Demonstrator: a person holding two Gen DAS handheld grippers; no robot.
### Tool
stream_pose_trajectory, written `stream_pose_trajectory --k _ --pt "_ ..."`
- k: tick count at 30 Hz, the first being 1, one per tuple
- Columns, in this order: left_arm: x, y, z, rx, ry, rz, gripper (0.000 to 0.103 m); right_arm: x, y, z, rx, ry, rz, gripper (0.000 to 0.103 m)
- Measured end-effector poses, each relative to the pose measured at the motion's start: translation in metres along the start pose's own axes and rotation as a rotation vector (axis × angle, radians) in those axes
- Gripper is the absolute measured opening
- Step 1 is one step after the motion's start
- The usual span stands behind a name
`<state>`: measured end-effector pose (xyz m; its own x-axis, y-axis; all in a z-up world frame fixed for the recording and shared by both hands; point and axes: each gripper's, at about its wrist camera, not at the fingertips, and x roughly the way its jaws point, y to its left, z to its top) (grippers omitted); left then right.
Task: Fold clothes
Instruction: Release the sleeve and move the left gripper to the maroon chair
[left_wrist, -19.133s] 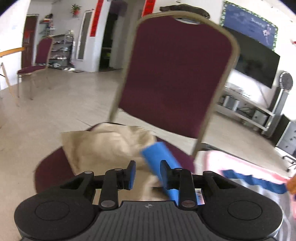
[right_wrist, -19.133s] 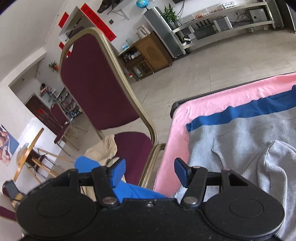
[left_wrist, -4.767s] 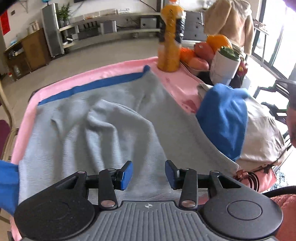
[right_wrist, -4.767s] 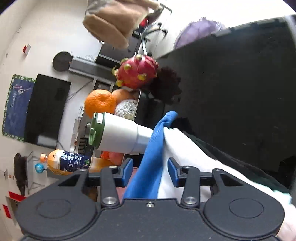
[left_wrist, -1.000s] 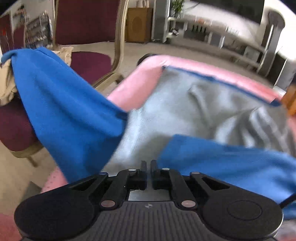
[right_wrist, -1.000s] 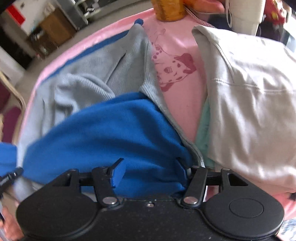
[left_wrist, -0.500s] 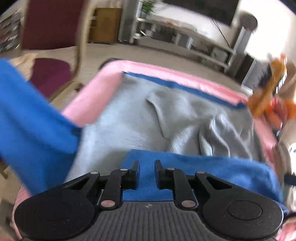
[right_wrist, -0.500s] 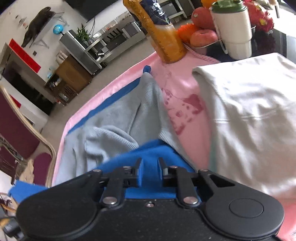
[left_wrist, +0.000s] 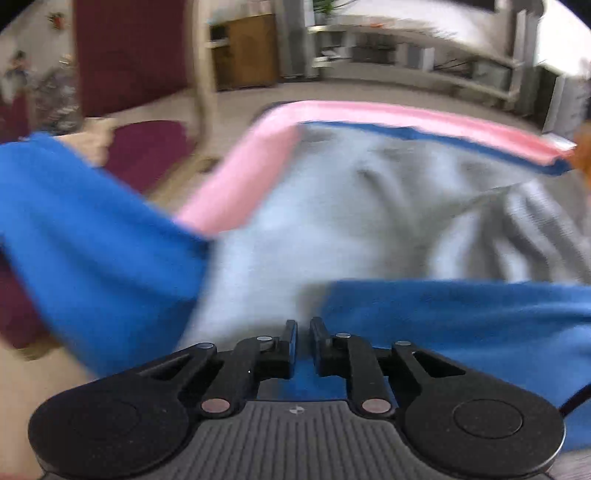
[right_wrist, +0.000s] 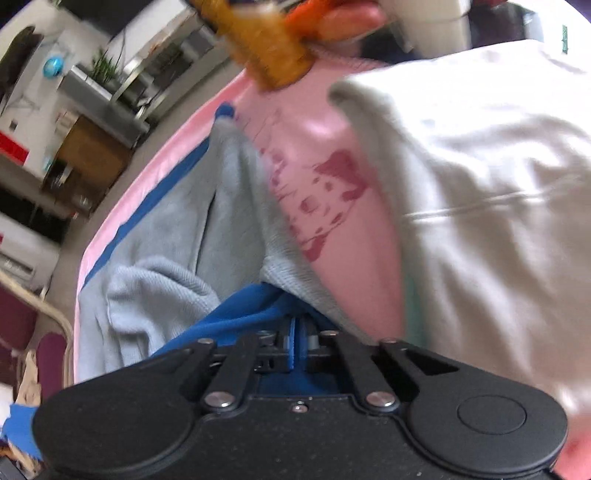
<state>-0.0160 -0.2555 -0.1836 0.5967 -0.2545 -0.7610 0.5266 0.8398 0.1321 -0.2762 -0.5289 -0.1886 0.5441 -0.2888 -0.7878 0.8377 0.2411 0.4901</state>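
1. A pink blanket (left_wrist: 236, 184) covers the table. It has a red spotted dog picture on it in the right wrist view.
2. A grey knit garment (left_wrist: 369, 221) lies spread out on the pink blanket. A dark blue strip (left_wrist: 424, 134) runs along its far edge.
3. A blue garment (left_wrist: 92, 240) is stretched across the near side, on top of the grey one. In the left wrist view one part hangs off the table's left side, in front of the chair, and another part lies flat to the right.
4. A white garment (right_wrist: 480, 166) lies on the right side of the table, next to the grey one.
5. A dark red chair (left_wrist: 129, 66) with a pale metal frame stands past the table's left edge.
6. An orange drink bottle (right_wrist: 273, 55) stands at the far end of the table. It looks blurry.
7. The left gripper (left_wrist: 303, 341) has its jaws nearly together, with a thin gap. Blue cloth shows in the gap, but I cannot tell if the pads pinch it.
8. The right gripper (right_wrist: 295, 349) is closing its jaws, and a fold of the blue garment is squeezed between them.
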Motion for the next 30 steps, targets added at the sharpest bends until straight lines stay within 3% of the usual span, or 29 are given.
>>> stream_pose_trajectory --k 2,5,9,12,15,20,25,30 --pt "-0.008 0.016 -0.002 -0.044 0.022 -0.011 0.015 -0.022 -0.001 -0.007 -0.027 -0.041 0.006 0.025" --pt "-0.027 0.028 -0.009 -0.069 0.014 -0.077 0.016 -0.048 -0.001 -0.019 -0.07 -0.073 0.054 0.033" --pt "-0.052 0.029 -0.017 -0.073 -0.025 -0.182 0.016 -0.053 0.001 -0.037 -0.086 -0.02 0.105 0.033" --pt "-0.062 0.006 -0.015 0.004 -0.084 -0.258 0.018 -0.048 0.018 -0.047 -0.161 0.024 0.129 0.025" --pt "-0.059 -0.018 -0.021 0.098 -0.105 -0.288 0.019 -0.038 0.032 -0.056 -0.246 0.083 0.105 0.024" --pt "-0.032 -0.026 -0.025 0.131 0.001 -0.267 0.027 -0.014 0.028 -0.06 -0.214 0.154 0.0 0.02" --pt "-0.031 -0.016 -0.028 0.102 0.076 -0.259 0.03 -0.019 0.026 -0.063 -0.211 0.146 0.0 0.021" --pt "-0.049 0.022 -0.018 -0.019 0.101 -0.272 0.022 -0.043 0.032 -0.064 -0.226 0.073 0.008 0.033"
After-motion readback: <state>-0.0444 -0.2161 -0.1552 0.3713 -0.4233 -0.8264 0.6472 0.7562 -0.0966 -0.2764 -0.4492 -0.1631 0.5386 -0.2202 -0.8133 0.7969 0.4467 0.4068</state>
